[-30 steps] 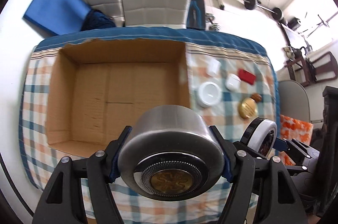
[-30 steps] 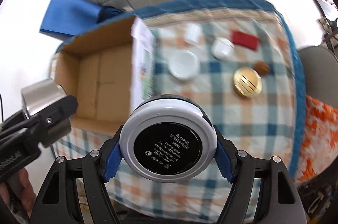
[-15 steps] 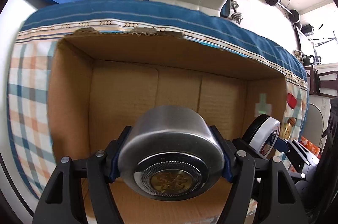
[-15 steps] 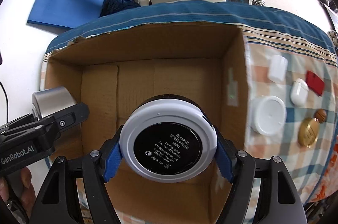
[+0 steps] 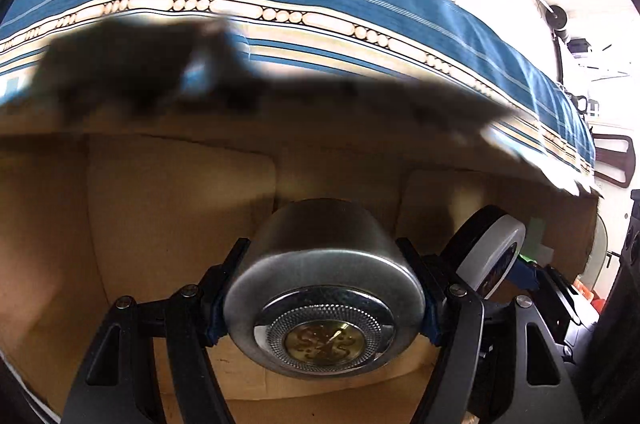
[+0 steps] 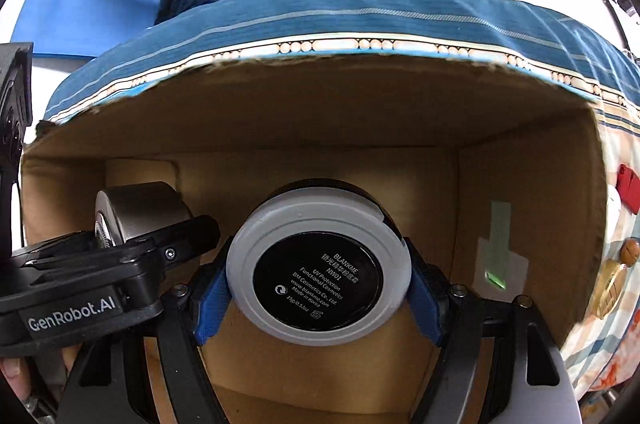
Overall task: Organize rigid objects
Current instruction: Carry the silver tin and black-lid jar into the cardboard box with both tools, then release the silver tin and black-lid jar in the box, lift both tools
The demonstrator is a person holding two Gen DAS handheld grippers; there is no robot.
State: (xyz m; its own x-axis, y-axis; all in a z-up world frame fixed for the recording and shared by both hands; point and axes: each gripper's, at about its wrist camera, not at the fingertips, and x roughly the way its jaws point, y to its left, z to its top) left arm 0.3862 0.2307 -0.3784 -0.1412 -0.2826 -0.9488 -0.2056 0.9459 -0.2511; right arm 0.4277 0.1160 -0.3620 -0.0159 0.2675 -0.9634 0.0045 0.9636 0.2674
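On the left, a silver round case (image 5: 324,288) is clenched between the fingers of the left hand-held gripper (image 5: 324,304), low inside the cardboard box (image 6: 520,184). Beside it, a white-rimmed compact (image 6: 319,274) is grasped by the right hand-held gripper (image 6: 319,288). The box floor is seen directly below both; nothing else is visible inside the box.

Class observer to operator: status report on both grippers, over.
Left gripper shut on silver jar. Right gripper shut on white compact. Both inside cardboard box; nothing obstructing.

Cardboard box (image 6: 520,192) walls hem both sides – floor ahead lies bare
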